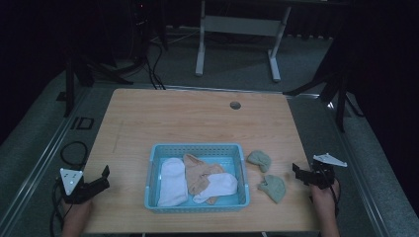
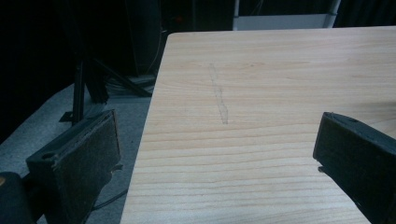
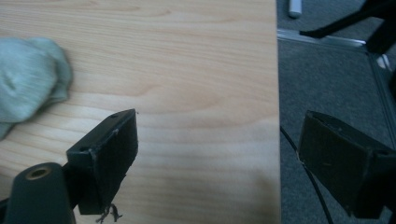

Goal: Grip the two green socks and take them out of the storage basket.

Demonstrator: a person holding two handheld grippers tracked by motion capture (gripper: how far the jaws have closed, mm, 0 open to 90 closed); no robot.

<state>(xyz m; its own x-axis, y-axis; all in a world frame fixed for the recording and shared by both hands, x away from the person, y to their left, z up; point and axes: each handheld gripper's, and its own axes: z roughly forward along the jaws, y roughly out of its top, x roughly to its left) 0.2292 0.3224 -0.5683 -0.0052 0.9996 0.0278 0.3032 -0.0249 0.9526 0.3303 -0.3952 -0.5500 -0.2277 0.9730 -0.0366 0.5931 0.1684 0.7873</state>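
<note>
Right gripper (image 1: 300,174), jaws spread wide with nothing between them, hovers over the right edge of the wooden table (image 1: 197,118), just right of 2 green socks. Left gripper (image 1: 102,178) waits at the near-left edge, its jaws also spread and empty over bare wood. The work in hand looks like gathering socks into the blue basket (image 1: 197,149), which sits at the near middle of the table and already holds 2 white socks (image 1: 172,180) and a tan one (image 1: 197,174). Outside it, to its right, lie the nearer green sock (image 1: 272,188), closest to the right gripper, and the farther green sock (image 1: 259,159), just beside the basket's right wall. The step appears to be the reach for a green sock. The next move likely calls for swinging the right gripper left, lowering the open jaws astride the nearer sock, and pinching the soft fabric firmly before lifting. In the right gripper view, a green sock (image 3: 28,84) lies left of the jaws. The tabletop is pale wood grain with a small round cable hole (image 1: 235,105) near its far edge. Beyond it are grey carpet, dark stands, trailing cables and a white desk frame (image 1: 237,29).
</note>
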